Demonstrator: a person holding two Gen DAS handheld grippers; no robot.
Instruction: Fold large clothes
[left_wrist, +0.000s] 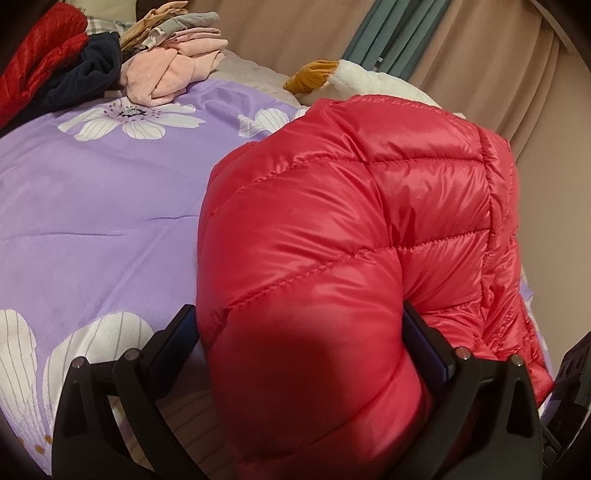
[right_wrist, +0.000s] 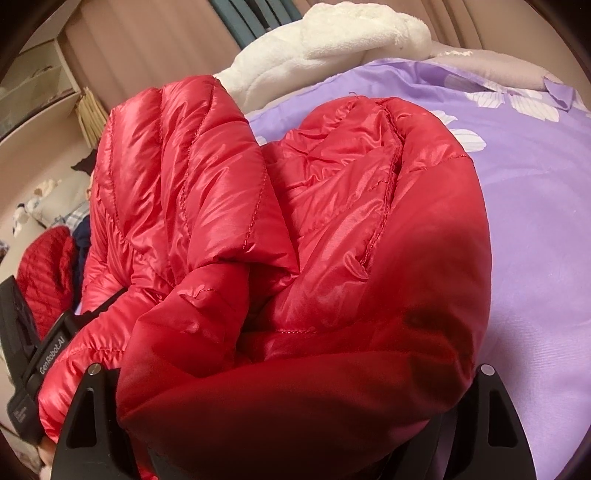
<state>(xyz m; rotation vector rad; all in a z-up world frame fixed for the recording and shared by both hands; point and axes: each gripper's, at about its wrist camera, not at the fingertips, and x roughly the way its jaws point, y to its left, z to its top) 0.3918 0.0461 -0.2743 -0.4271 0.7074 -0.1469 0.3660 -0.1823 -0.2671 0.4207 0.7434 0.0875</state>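
Note:
A shiny red quilted down jacket is bunched up over the purple flowered bedspread. My left gripper has its jaws wide apart with a thick fold of the jacket between the fingers. In the right wrist view the same jacket bulges over my right gripper and hides its fingertips; its jaws stand wide with jacket fabric between them. The left gripper body shows at the lower left of that view.
A pile of clothes lies at the bed's far corner: pink garments, a navy one, a dark red quilted one. A white fleece item lies at the bed's far edge. Curtains hang behind. Shelves stand at left.

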